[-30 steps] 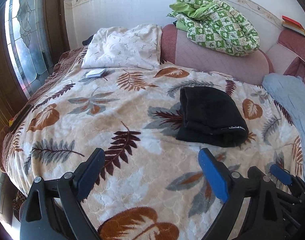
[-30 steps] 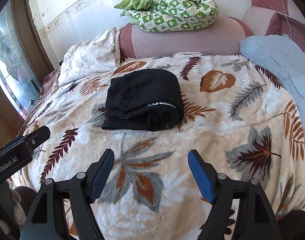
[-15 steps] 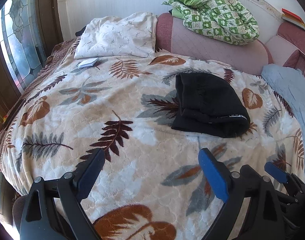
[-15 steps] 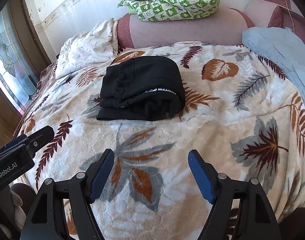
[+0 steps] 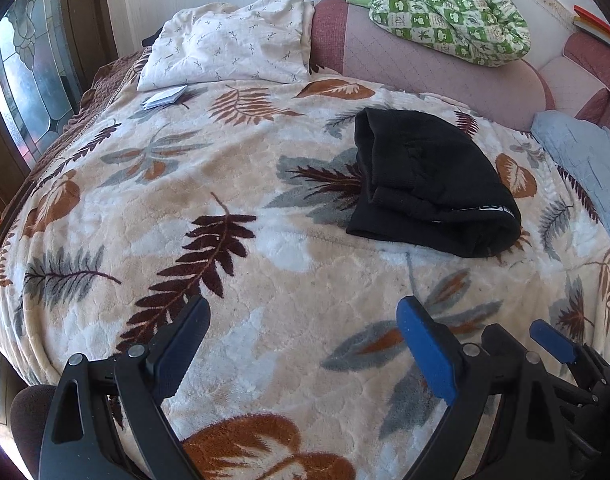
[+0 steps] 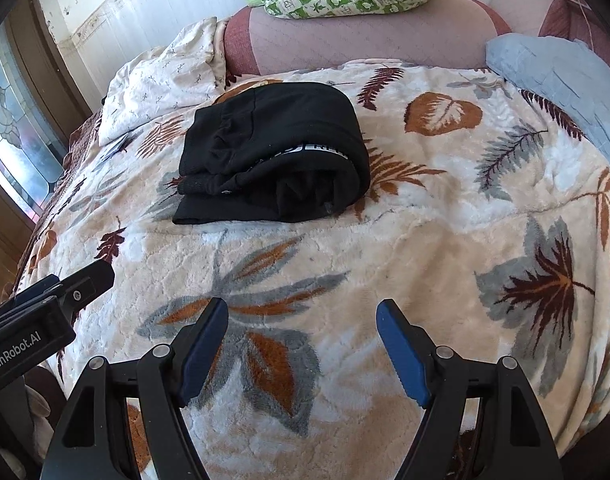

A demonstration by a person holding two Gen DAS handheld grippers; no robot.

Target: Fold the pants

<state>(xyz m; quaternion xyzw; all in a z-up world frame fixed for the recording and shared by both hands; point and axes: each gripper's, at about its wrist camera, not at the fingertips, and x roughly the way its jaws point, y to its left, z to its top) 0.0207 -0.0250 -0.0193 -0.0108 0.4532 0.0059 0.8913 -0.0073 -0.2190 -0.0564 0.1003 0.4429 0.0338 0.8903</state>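
Your two tongs have both dipped lower and tipped down a bit more than a moment ago, so the leafy blanket [image 5: 265, 208] now fills more of each picture. The black pants [image 5: 429, 184] have not moved at all. In the left view they lie in the upper right of the middle; in the right view [image 6: 273, 152] they sit just above the centre, a bit to the left. They rest on the blanket as a thick, doubled-over bundle with a white-lettered band showing along the front edge.

Your left tongs [image 5: 301, 340] are spread wide, with nothing between the blue pads, low in the frame. Your right tongs [image 6: 301, 340] are spread wide too, and they grip nothing. Both sit well apart from the pants, over bare blanket.

So what does the dip mean? The pants look already folded, and you seem to be bringing both tools down and away, not reaching in. The fold may be a little uneven at the left edge, though the black cloth is too dark to be sure. The pillow [image 5: 229, 52] and the green quilt [image 5: 445, 12] at the top stay out of it.
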